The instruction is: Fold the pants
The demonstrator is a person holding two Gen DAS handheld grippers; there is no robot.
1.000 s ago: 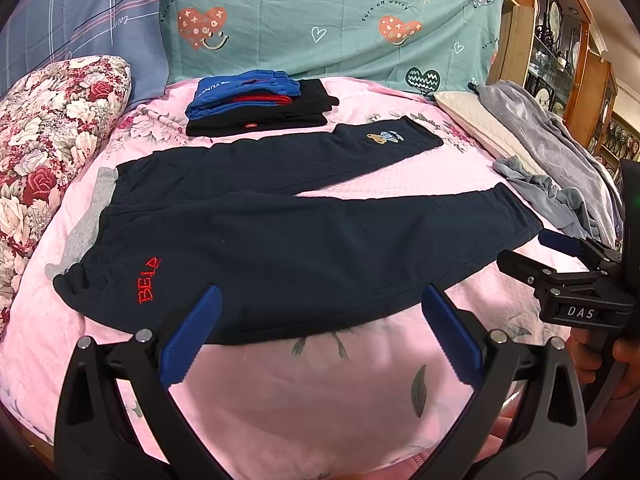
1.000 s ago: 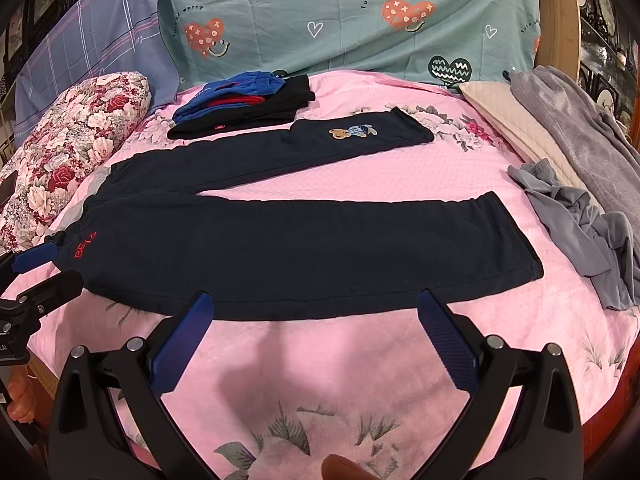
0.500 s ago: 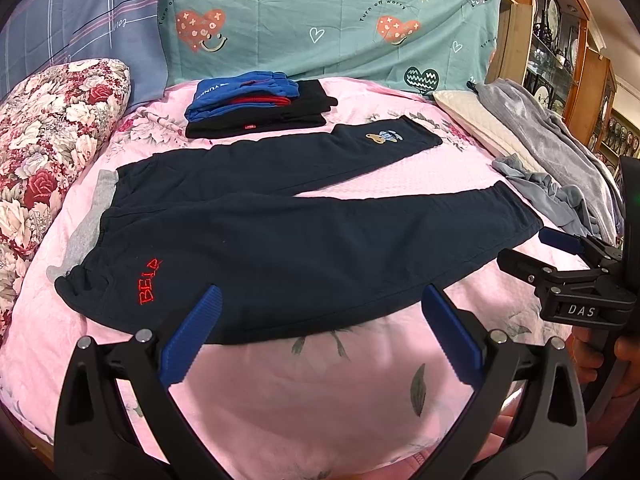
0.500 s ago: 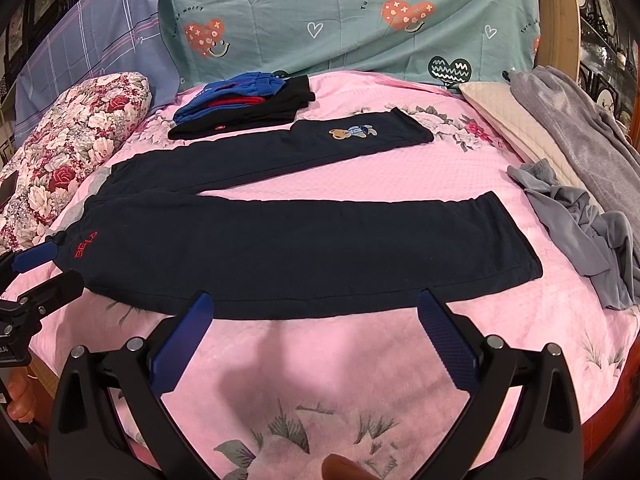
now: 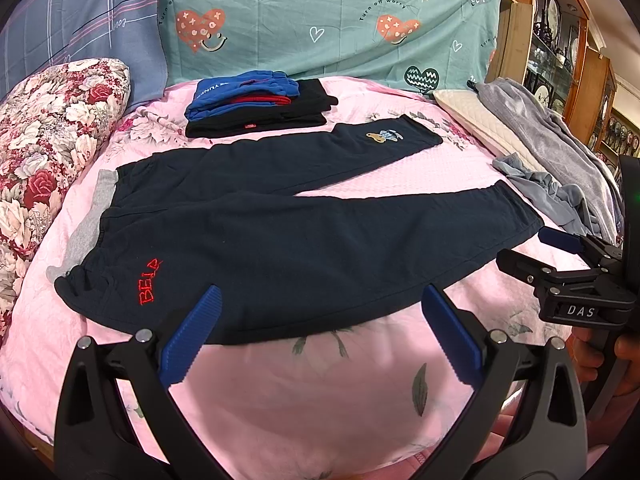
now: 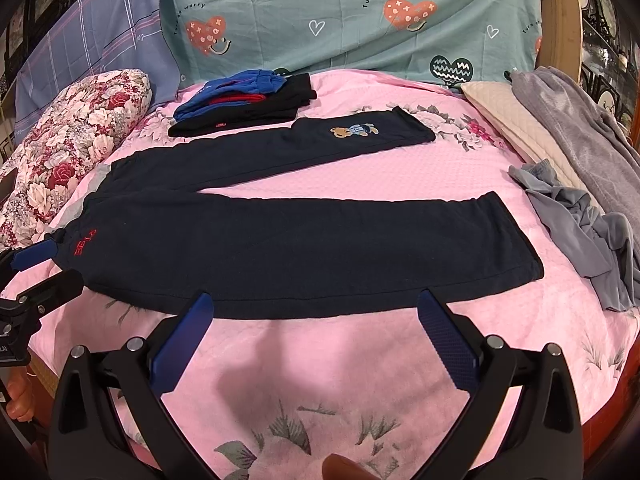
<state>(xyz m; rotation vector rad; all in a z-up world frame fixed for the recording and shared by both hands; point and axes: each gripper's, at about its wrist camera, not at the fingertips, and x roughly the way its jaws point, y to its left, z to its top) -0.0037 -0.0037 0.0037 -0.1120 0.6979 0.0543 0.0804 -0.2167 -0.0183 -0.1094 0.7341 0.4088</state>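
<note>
Dark navy pants (image 5: 304,236) (image 6: 304,244) lie flat on the pink bedspread (image 5: 320,380), waistband at the left, both legs spread apart toward the right. Red lettering (image 5: 149,283) marks the near hip and a small bear patch (image 6: 354,131) sits on the far leg. My left gripper (image 5: 320,312) hovers open just before the near leg's front edge, holding nothing. My right gripper (image 6: 314,316) is open too, over bare bedspread in front of that same leg. The right gripper (image 5: 560,260) also shows in the left wrist view beside the near cuff.
A stack of folded blue, red and black clothes (image 5: 256,106) sits at the back. A floral pillow (image 5: 48,140) lies left. Grey garments (image 6: 580,216) and a cream cushion (image 6: 516,128) crowd the right side. Teal bedding (image 6: 340,20) stands behind; a wooden cabinet (image 5: 560,60) is far right.
Hardly anything differs; both grippers stay open and hover in nearly the same place, and the pants have not moved.
</note>
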